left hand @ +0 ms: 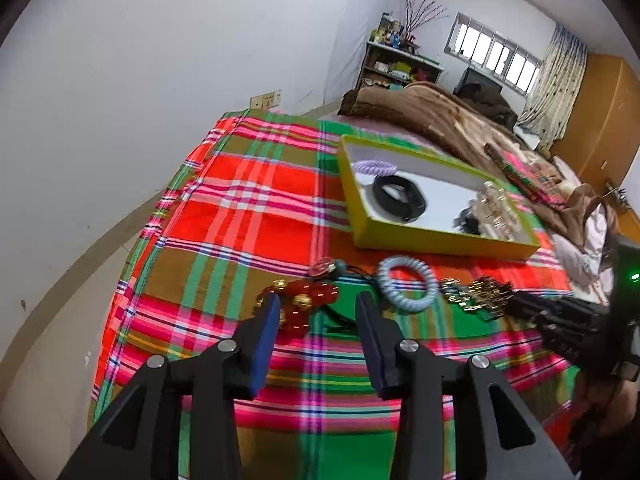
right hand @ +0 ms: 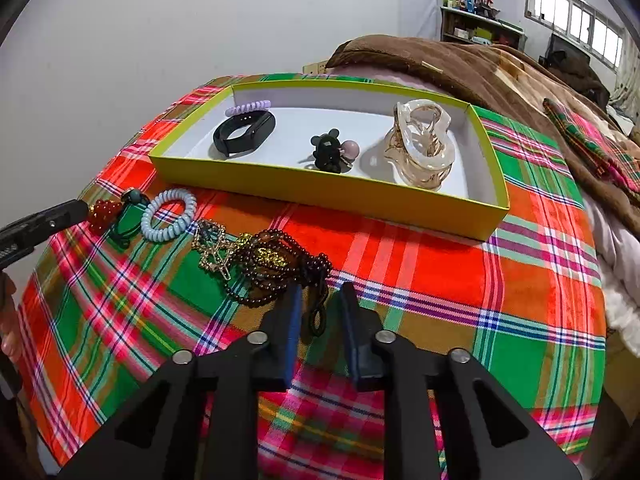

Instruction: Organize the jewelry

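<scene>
Left wrist view has my left gripper [left hand: 316, 304] low over the plaid cloth [left hand: 248, 216], jaws about half apart with nothing pinched. Its left finger sits right against the red bead bracelet [left hand: 310, 300], and the pale blue coil hair tie [left hand: 408, 282] lies just to the right. Right wrist view: my right gripper [right hand: 320, 298] has its jaws pretty narrow, and a thin black loop from the dark bead necklace [right hand: 272, 276] lies in the gap. I honestly can't tell if the pads are squeezing it. A gold chain [right hand: 216, 250] is tangled just left of those beads. Farther back sits the yellow tray [right hand: 320, 190], which holds a black band [right hand: 244, 132], a lilac coil tie [right hand: 248, 107], a small black clip [right hand: 328, 152] and a big clear claw clip [right hand: 422, 144].
</scene>
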Demonstrator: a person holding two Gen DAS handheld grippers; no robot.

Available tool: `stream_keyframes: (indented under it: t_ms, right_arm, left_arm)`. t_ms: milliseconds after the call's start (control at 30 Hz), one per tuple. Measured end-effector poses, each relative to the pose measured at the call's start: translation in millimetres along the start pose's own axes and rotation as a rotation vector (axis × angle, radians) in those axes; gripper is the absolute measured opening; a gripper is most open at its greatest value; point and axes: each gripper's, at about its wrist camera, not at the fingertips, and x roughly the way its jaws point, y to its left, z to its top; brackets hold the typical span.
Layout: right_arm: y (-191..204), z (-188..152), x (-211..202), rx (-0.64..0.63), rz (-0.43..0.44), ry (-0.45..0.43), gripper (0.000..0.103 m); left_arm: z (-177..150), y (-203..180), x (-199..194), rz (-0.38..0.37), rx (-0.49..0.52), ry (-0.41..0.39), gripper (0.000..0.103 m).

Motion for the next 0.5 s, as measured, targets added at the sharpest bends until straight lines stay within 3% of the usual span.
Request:
stream_keyframes:
  t_ms: [100, 333, 500]
  right_arm:
    - [-1, 0, -1, 0.000, 0.004, -0.004, 0.006]
    - [-1, 2, -10, 0.009, 0.026, -0.032, 0.005]
    - [3, 7, -26, 0.006, 0.050, -0.074, 0.005]
  left_arm:
    - [-1, 4, 9, 0.020, 0.010, 0.017, 0.042]
    - [-3, 5, 22, 0.026, 0.024, 0.044, 0.042]
    - [-2, 8, 22, 0.010, 0.006, 0.032, 0.022]
